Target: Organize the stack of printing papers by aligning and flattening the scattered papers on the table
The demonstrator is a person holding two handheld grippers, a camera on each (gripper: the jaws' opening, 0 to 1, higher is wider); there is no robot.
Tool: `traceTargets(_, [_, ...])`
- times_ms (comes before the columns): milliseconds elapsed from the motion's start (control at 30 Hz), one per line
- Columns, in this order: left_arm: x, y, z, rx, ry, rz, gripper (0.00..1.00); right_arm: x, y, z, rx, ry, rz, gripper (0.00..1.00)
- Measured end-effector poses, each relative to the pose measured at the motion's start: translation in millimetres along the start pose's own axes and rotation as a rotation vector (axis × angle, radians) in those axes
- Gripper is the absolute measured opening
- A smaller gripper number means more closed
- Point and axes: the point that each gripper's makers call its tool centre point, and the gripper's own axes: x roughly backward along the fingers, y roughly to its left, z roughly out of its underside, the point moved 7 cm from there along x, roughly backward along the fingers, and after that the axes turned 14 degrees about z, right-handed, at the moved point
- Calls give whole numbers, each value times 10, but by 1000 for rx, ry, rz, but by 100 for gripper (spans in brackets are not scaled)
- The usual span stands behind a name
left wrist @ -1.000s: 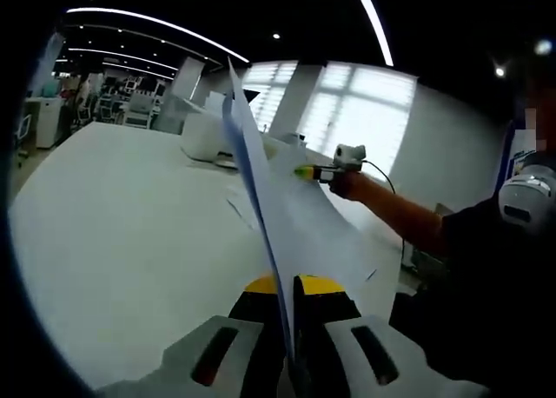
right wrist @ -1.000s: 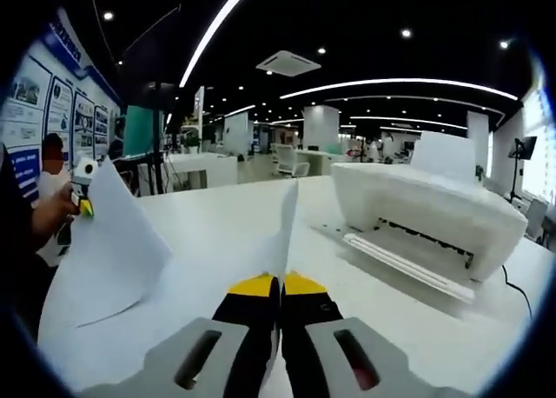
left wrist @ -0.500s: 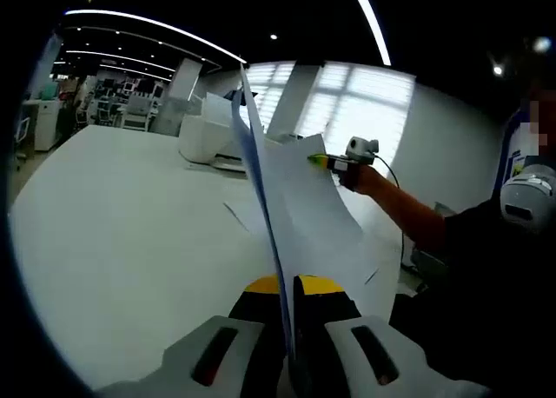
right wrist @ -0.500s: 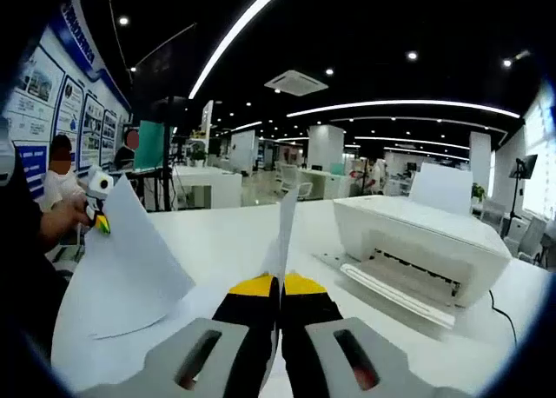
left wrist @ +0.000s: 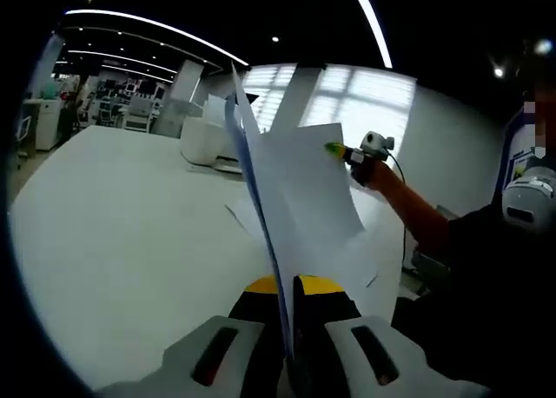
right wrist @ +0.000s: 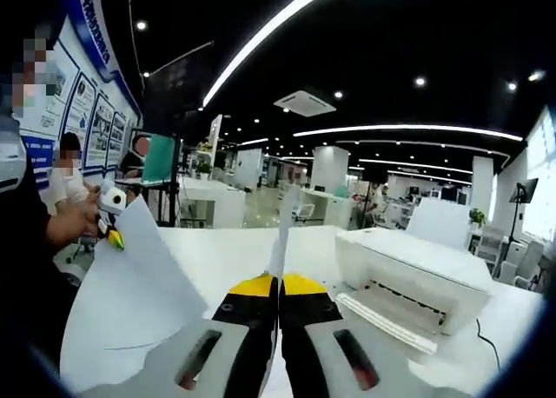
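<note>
Above the white table (left wrist: pixel 113 233), well clear of its surface, the stack of papers (left wrist: pixel 300 198) is held up between both tools. The left gripper (left wrist: pixel 287 307) has its jaws pressed together on one edge of the sheets, and the right gripper (right wrist: pixel 280 307) is closed the same way on the opposite edge. The paper is thin, white and limp; it curves between the two grips. I judge the step is lifting and gathering; next the sheets need tapping down on the table to align edges. A white plastic printer (right wrist: pixel 417 272) stands near the far edge.
</note>
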Motion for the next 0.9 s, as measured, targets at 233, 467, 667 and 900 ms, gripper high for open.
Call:
traceTargets(233, [24,31,6,-1,-7,-6,7,141,107,-188,24,-40,-28,0])
traceTargets(467, [39,46,8,1,-13,-11,7,248,180,-367,58,-73,-51,0])
traceTargets(667, [43,45,10,1,-16,-12,7,332,218,-505,72,-106,-71,0])
traceTargets(900, [49,56,19,4,-16,-13,7,439,285,-639,100,-134,-118,0])
